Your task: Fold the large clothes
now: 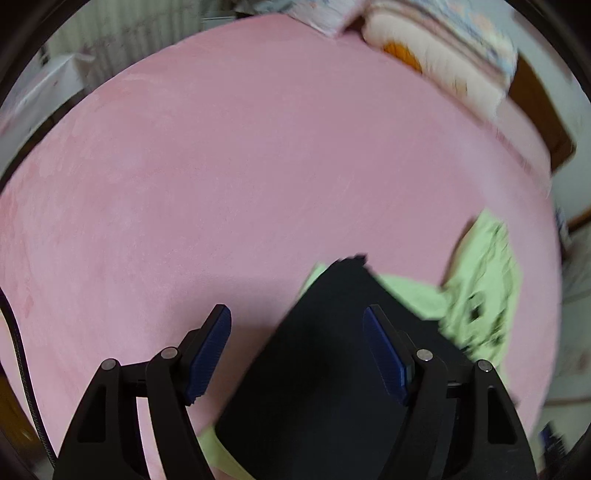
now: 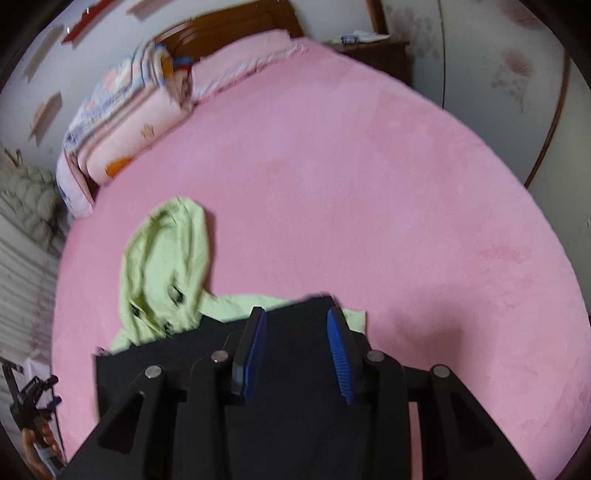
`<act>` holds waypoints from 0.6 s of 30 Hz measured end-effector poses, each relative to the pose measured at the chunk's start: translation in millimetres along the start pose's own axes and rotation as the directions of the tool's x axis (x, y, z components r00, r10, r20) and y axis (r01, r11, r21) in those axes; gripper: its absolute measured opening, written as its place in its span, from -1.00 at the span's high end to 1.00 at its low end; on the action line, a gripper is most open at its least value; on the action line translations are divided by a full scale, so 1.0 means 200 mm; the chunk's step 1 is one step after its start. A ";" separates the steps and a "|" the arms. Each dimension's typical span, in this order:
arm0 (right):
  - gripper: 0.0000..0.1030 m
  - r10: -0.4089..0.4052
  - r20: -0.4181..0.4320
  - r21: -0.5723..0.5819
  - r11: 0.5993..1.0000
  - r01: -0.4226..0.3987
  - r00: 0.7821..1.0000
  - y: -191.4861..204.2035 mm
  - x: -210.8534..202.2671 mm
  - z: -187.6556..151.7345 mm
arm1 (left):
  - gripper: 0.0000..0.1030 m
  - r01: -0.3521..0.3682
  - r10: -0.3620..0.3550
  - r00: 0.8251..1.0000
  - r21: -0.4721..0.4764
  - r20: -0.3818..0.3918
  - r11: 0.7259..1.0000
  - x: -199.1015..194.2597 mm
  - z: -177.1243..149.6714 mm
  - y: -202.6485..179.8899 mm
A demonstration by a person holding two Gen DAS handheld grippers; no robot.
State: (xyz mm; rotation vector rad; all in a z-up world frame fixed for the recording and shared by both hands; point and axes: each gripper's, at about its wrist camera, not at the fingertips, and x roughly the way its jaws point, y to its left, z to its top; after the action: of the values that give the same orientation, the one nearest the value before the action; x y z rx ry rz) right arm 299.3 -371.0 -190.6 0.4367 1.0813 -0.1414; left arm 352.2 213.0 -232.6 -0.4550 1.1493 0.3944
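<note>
I am looking over a pink plush bed cover (image 1: 258,166) where a black folded garment (image 1: 325,369) is lying partly on top of a crumpled light-green hooded garment (image 2: 166,258), near the bed's closer edge. My left gripper (image 1: 297,325) is hovering with its blue-padded fingers spread wide, the black cloth's corner lying beneath them. My right gripper (image 2: 297,323) is also spread, poised over the black garment's far edge, nothing pinched. A folded pastel quilt (image 2: 125,122) is sitting by the wooden headboard (image 2: 229,26).

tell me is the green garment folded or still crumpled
Crumpled: the green garment lies bunched on the pink bed, partly under the black garment.
</note>
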 end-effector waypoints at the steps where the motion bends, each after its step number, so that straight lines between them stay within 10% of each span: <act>1: 0.33 0.002 -0.025 -0.011 1.000 -0.002 1.000 -0.02 0.06 -0.03 | -0.41 -0.005 0.005 1.000 0.029 -0.002 1.000 0.03 -0.01 0.00; 8: 0.33 -0.053 -0.101 -0.051 0.998 0.048 0.994 -0.07 0.31 -0.14 | -0.41 0.010 0.006 0.998 0.267 -0.061 0.964 0.39 0.00 -0.12; 18: 0.33 -0.123 -0.136 -0.049 0.992 0.117 0.983 -0.09 0.61 -0.14 | -0.12 0.156 -0.123 0.982 0.247 -0.145 0.956 0.67 0.07 -0.17</act>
State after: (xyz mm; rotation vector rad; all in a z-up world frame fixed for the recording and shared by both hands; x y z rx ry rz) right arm 327.6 -364.5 -312.8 0.3482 1.2462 -0.1977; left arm 428.7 201.0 -347.3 -0.3339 1.2650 0.0905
